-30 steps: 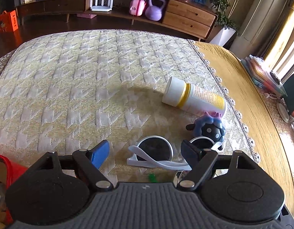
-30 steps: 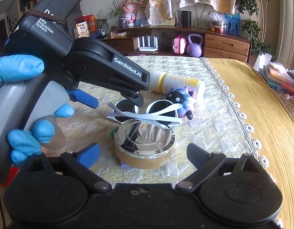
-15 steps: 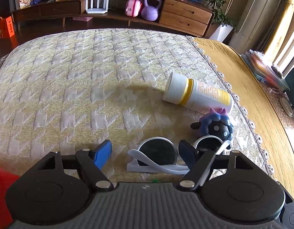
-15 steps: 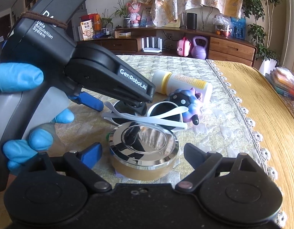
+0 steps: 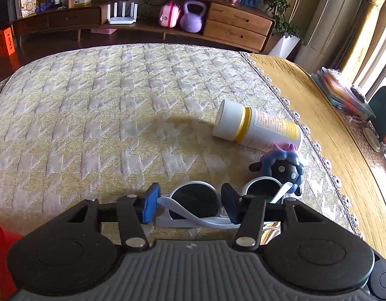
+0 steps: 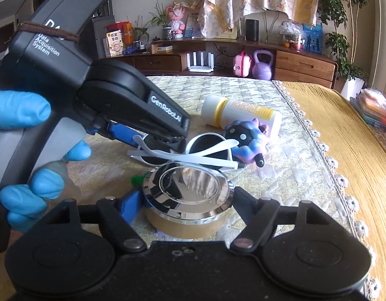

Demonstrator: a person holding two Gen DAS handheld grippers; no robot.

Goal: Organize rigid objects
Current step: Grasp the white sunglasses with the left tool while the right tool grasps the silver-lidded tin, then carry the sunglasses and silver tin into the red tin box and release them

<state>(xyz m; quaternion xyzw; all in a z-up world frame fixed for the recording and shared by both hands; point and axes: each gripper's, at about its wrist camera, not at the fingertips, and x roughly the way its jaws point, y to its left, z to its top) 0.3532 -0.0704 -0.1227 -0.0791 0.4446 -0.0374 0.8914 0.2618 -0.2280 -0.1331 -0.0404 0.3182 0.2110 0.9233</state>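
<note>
Both grips are in progress: left gripper (image 5: 187, 205) jaws closing around one lens of the white sunglasses (image 5: 193, 200), right gripper (image 6: 185, 204) jaws closing around the shiny-lidded jar (image 6: 187, 195), neither clamped yet; next, finish squeezing before lifting off the counter (image 5: 92, 115).

Bottle (image 5: 258, 128) and toy (image 5: 280, 168) crowd the right; left cloth (image 5: 92, 115) open.

One sunglasses (image 5: 193, 200), bottle (image 5: 258, 129), toy (image 5: 280, 168), jar (image 6: 187, 195).
</note>
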